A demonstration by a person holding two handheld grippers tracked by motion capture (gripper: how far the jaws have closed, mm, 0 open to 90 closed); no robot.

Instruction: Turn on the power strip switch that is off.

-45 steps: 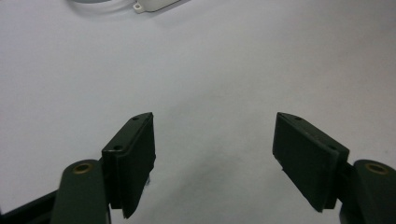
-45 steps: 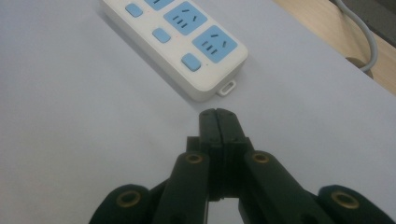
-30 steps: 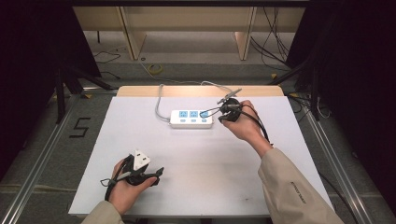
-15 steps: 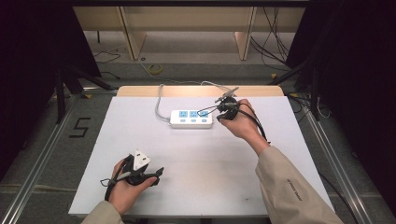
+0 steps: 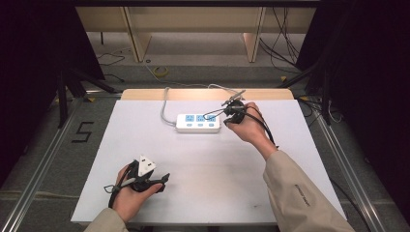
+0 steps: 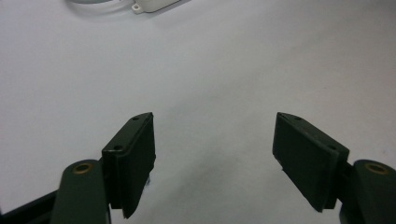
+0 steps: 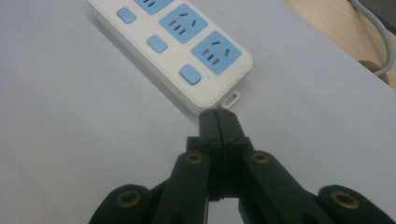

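Note:
A white power strip with blue sockets lies at the back middle of the white table; its grey cord runs off the far edge. In the right gripper view the power strip lies just ahead of my right gripper, whose jaws are pressed together with nothing between them, tips near the strip's end tab. In the high view the right gripper hovers at the strip's right end. My left gripper rests near the front left edge; its jaws stand wide apart over bare table in the left gripper view.
The white table top ends in a wooden strip at the back. Metal rails flank the table on the floor. Wooden furniture legs and loose cables lie beyond the far edge.
The right hand has shifted slightly back and left toward the strip's right end. The left hand has stayed put.

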